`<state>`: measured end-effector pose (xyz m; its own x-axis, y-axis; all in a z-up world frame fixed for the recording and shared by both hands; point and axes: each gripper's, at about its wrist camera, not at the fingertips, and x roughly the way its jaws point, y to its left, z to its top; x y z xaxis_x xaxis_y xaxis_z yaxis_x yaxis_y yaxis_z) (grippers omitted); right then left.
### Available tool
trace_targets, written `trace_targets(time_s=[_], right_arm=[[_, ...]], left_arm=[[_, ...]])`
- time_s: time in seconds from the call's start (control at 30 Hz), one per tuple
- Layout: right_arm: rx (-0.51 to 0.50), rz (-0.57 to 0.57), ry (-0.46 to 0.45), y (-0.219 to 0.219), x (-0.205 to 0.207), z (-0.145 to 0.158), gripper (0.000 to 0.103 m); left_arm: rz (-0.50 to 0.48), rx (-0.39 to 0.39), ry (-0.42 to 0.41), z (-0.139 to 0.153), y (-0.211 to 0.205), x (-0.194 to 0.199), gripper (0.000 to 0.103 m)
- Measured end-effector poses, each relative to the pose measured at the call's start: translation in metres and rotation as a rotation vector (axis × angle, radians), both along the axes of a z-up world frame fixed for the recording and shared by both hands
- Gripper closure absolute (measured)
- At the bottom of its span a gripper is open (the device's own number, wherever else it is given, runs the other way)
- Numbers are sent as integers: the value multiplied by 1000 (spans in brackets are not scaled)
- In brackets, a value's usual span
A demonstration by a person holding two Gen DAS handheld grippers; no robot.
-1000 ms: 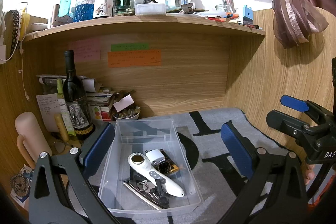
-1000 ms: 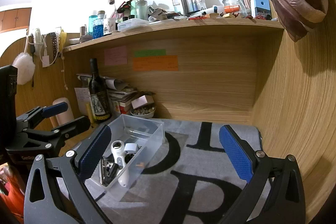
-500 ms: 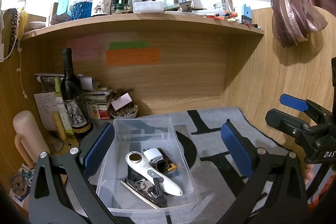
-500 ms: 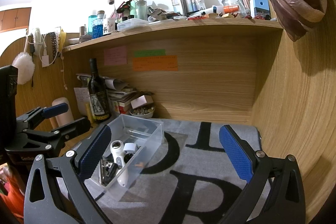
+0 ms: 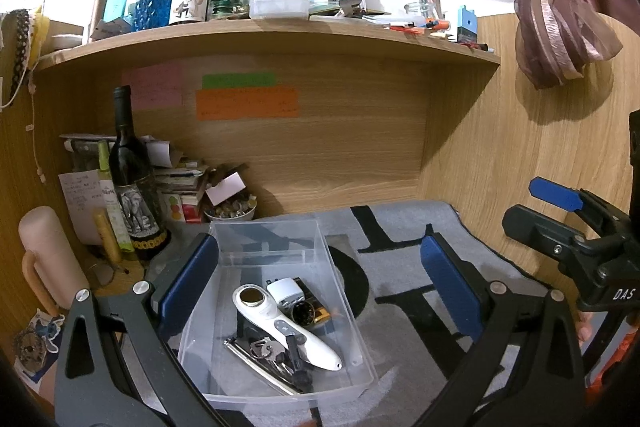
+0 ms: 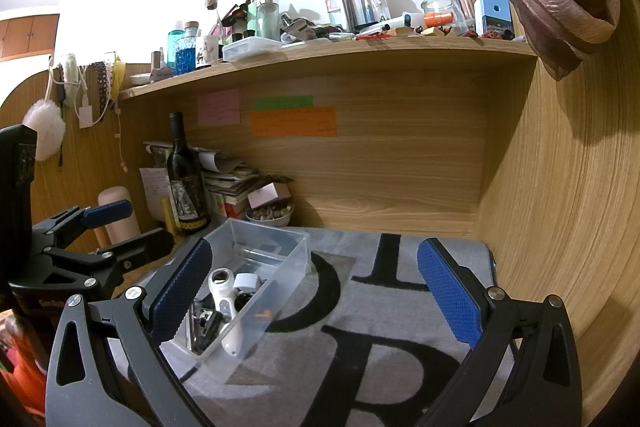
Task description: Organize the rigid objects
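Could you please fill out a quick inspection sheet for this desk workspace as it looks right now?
Surface: grey mat with black lettering covers the wooden desk.
Job's things: clear plastic bin on the mat holds a white handheld device, a white adapter, a round dark item and metal pieces.
Clutter: wine bottle, stacked papers and a small bowl behind the bin; crowded shelf above.
Grippers: left gripper open over the bin, empty; right gripper open over the mat, empty.
Cables: white cord hanging on the left wall.
Surroundings: sticky notes on the back panel; knotted curtain at right.
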<state>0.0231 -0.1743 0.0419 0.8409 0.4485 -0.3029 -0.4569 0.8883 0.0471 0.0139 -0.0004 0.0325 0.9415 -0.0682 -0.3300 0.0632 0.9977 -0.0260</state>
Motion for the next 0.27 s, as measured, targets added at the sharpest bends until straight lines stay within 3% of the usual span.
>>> trace_targets(time_s=[0.27], right_arm=[[-6, 2, 4, 1, 3, 0, 0]], left_arm=[[4, -5, 3, -2, 4, 1, 0]])
